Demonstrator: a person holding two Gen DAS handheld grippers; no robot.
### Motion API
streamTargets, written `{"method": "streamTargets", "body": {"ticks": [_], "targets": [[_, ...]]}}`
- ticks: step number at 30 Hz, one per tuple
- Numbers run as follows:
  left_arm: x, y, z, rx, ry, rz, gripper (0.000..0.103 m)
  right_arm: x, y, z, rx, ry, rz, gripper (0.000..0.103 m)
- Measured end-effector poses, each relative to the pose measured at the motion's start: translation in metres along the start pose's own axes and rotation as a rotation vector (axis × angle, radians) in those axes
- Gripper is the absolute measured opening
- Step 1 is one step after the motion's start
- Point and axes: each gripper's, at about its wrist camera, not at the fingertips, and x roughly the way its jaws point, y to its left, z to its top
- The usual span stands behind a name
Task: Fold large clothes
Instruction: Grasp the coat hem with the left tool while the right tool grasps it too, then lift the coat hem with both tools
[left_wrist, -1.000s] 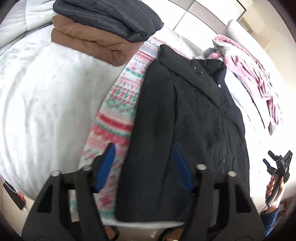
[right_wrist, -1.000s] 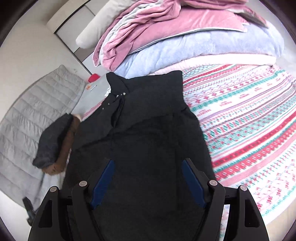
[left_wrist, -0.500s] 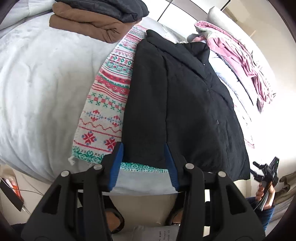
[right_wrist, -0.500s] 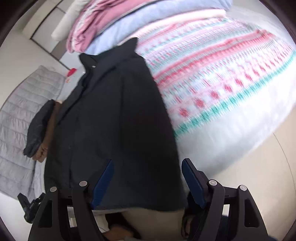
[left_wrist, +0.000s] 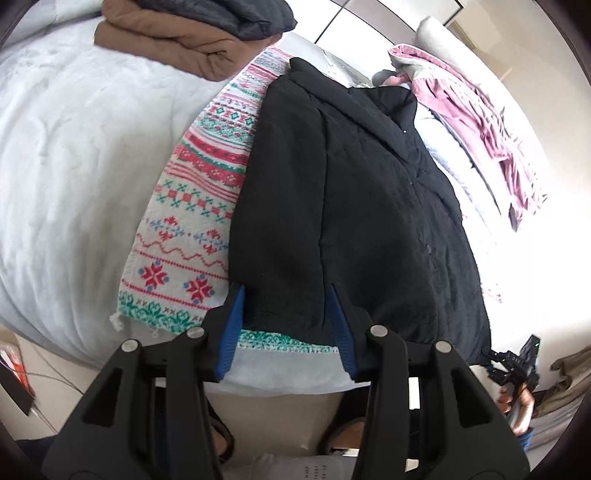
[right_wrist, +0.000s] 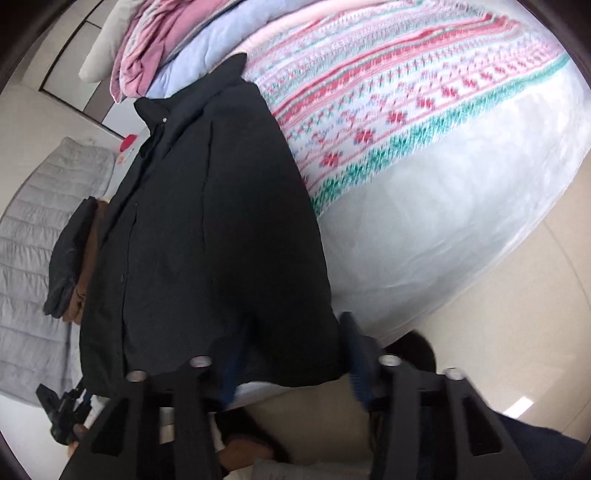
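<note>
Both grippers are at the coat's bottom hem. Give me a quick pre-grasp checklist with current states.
1. Left gripper open: ok.
2. Right gripper open: ok.
3. Black coat lying flat on the patterned blanket: ok.
4. Hem between the left fingers: ok, they straddle its left corner.
5. Hem between the right fingers: cannot tell, blurred.
6. Folded pile apart from the coat: ok.

left claw (left_wrist: 286, 317) spread, right claw (right_wrist: 291, 354) spread
</note>
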Motion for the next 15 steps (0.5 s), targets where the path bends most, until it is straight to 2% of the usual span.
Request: {"method": "streamTargets", "body": {"ticks": [2,3,8,13,15], "targets": [[0.005,-0.003,0.001,0.032,0.012,0.065,0.014,-0.002,0.002,0.002,-0.010,-0.014,0.023,0.011],[0.006,-0.003,0.001,0.034,0.013,0.087,0.009,-0.010,0.006,0.002,-0.029,-0.046,0.043,0.009],[-0.017,-0.025,0.006,0.088,-0.064,0.153,0.007,-0.073,0.039,0.003,-0.183,-0.242,0.183,0.007],[-0.060,-0.048,0.021,0.063,-0.108,0.152,0.007,-0.121,0.052,0.035,-0.179,-0.357,0.230,0.006],[-0.078,-0.060,0.026,0.064,-0.115,0.125,0.007,-0.133,0.056,0.047,-0.170,-0.381,0.236,0.006]]}}
